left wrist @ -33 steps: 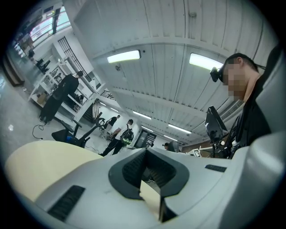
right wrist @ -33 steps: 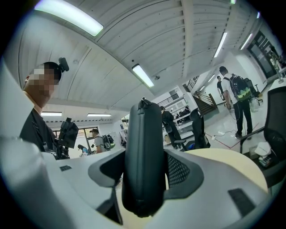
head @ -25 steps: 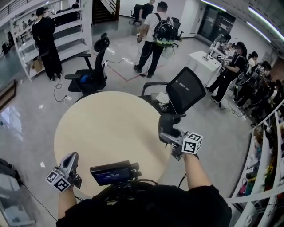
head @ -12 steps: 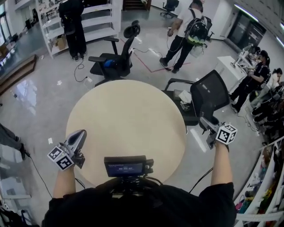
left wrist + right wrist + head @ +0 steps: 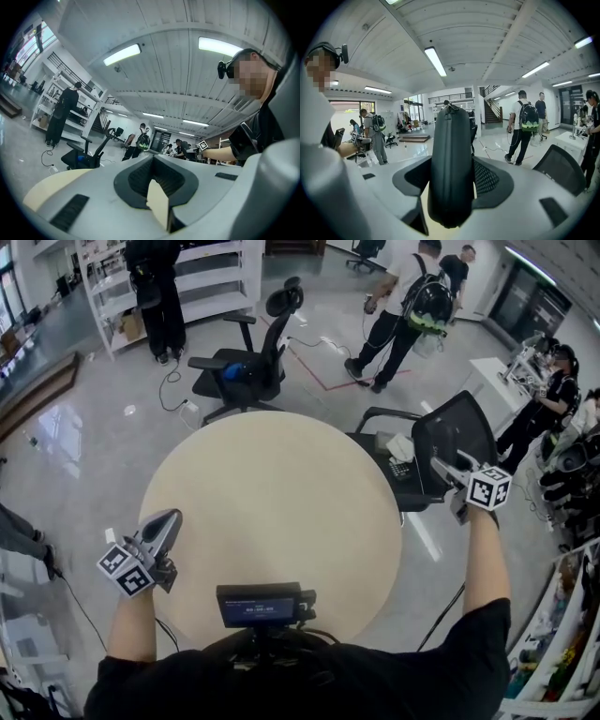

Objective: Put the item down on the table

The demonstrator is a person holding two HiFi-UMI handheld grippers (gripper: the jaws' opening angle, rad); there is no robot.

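Gripping the case [image 5: 450, 159] mid-body in our right gripper [image 5: 448, 472], we judge it light, stiff-shelled and slick. Our left gripper [image 5: 165, 523] is closed and empty.

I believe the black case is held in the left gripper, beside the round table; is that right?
Not quite. The black case is held in the right gripper, beside the round table. The right gripper view shows its jaws closed on the case, while the left gripper holds nothing.
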